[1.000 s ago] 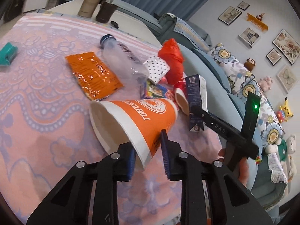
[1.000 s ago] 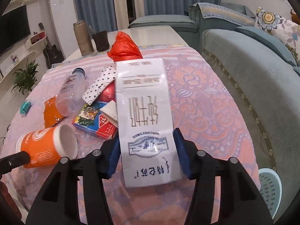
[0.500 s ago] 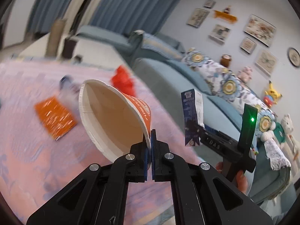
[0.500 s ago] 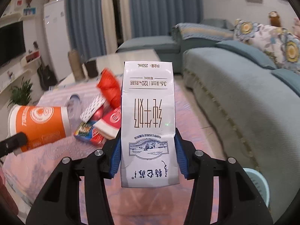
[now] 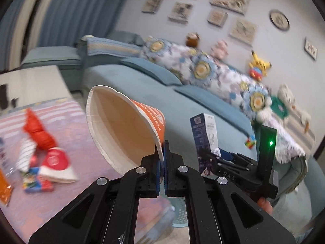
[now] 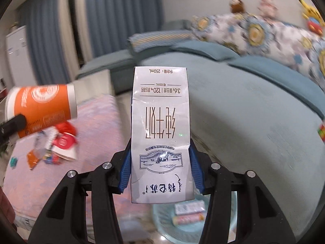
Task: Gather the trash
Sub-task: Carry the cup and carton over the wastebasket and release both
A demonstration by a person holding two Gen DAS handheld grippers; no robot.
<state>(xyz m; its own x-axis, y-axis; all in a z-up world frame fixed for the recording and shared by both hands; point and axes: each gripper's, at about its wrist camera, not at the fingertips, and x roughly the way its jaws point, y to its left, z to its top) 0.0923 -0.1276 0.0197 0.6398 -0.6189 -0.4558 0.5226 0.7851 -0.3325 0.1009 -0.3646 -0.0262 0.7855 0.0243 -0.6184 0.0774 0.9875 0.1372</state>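
I have the left hand-held gripper (image 5: 163, 158) pinching the orange paper cup's (image 5: 124, 128) wall, the right hand-held gripper (image 6: 160, 167) clamped on the white milk carton (image 6: 161, 130). I'd centre both over the pale blue plastic basket (image 6: 225, 221) past the counter's edge before letting go.

Right gripper (image 6: 160, 162) jaws clamp the white printed milk carton (image 6: 161, 130); left of them hangs an orange paper cup (image 6: 43, 106), below them a pale blue basket (image 6: 203, 223).
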